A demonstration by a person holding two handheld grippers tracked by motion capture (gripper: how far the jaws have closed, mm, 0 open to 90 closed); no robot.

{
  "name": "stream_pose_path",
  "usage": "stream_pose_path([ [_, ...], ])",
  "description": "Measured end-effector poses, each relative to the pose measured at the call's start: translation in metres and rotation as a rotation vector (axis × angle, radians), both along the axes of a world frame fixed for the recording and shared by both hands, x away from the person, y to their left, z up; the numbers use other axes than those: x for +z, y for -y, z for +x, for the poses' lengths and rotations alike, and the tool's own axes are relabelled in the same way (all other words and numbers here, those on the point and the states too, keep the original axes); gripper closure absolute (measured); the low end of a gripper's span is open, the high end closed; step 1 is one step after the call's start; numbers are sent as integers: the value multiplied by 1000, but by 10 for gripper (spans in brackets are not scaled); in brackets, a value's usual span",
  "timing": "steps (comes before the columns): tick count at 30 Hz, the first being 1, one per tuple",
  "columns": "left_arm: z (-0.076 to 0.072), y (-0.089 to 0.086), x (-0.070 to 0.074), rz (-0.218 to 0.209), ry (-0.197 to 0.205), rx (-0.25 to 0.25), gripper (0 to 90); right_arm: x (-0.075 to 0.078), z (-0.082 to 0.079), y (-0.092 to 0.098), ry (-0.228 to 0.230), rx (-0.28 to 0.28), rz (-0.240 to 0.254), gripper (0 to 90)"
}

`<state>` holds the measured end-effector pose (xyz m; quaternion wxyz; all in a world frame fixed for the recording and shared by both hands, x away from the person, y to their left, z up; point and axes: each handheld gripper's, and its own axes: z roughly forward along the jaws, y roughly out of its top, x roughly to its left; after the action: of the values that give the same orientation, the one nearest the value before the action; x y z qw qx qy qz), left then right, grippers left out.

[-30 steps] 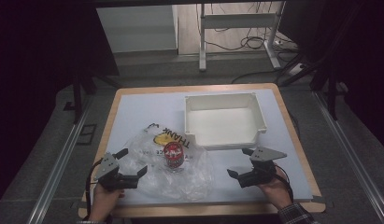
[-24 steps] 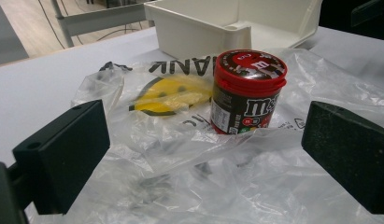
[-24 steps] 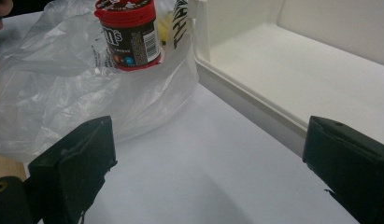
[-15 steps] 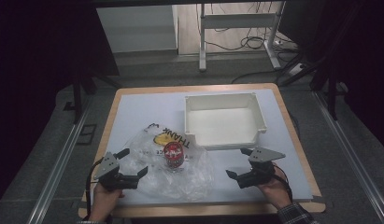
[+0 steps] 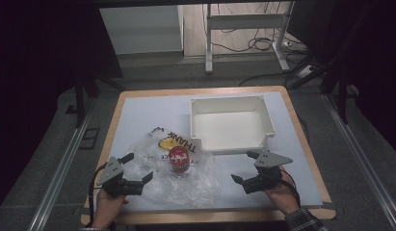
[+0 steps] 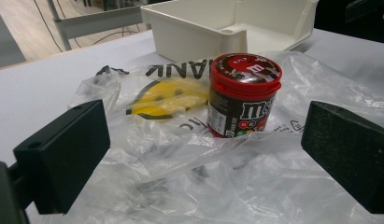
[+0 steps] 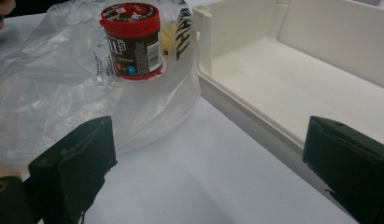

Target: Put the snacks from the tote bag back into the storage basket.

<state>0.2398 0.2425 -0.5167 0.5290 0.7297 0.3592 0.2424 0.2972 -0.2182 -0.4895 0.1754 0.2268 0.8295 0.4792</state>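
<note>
High view: 2 grippers, jaws spread, flank a cylindrical red-lidded jar (image 5: 178, 160) on crinkled clear plastic bag (image 5: 195, 180).

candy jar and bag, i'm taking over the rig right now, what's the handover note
Left gripper: open, holding nothing, at the near-left edge of the plastic bag.
Right gripper: open, holding nothing, over bare table to the right of the bag, near the front of the white bin.
Candy jar: upright, red lid on, standing on the crumpled clear bag, which lies flat just left of the bin.
Done: nothing gripped yet; the bin looks empty.
Left: probably grip the jar or bag and handle it from there.
</note>
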Motion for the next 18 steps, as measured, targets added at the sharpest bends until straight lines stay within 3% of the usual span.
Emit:
stream_pose_path([
  [18, 0, 2, 1, 1, 8, -11, 16, 3, 1, -9, 24, 26, 5, 28],
])
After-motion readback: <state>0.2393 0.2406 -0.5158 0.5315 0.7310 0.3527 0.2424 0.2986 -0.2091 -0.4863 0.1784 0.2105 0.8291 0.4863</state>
